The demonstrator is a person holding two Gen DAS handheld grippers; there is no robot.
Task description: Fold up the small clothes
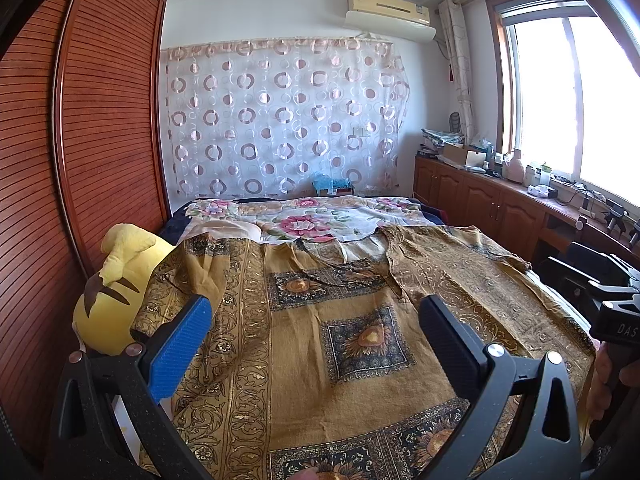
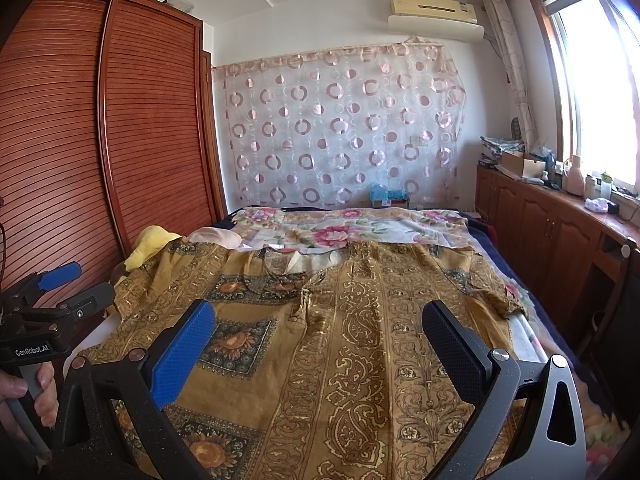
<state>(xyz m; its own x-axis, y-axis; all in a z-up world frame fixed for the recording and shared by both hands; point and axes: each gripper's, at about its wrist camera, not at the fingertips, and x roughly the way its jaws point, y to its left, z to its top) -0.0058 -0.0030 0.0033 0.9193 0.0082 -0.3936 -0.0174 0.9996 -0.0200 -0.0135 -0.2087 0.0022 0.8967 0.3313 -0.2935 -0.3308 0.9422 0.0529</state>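
Note:
A mustard-brown garment with gold scrollwork and dark sunflower squares (image 1: 360,320) lies spread flat on the bed, neckline towards the far end; it also shows in the right wrist view (image 2: 360,340). My left gripper (image 1: 316,312) is open and empty, held above the garment's left half. My right gripper (image 2: 320,316) is open and empty above the garment's middle and right half. The left gripper also shows at the left edge of the right wrist view (image 2: 72,284), and the right gripper's body at the right edge of the left wrist view (image 1: 608,296).
A yellow plush toy (image 1: 116,292) lies at the bed's left edge by the brown slatted wardrobe (image 1: 80,160). A floral sheet (image 1: 304,216) covers the far bed. A wooden cabinet with clutter (image 1: 500,196) runs under the window on the right.

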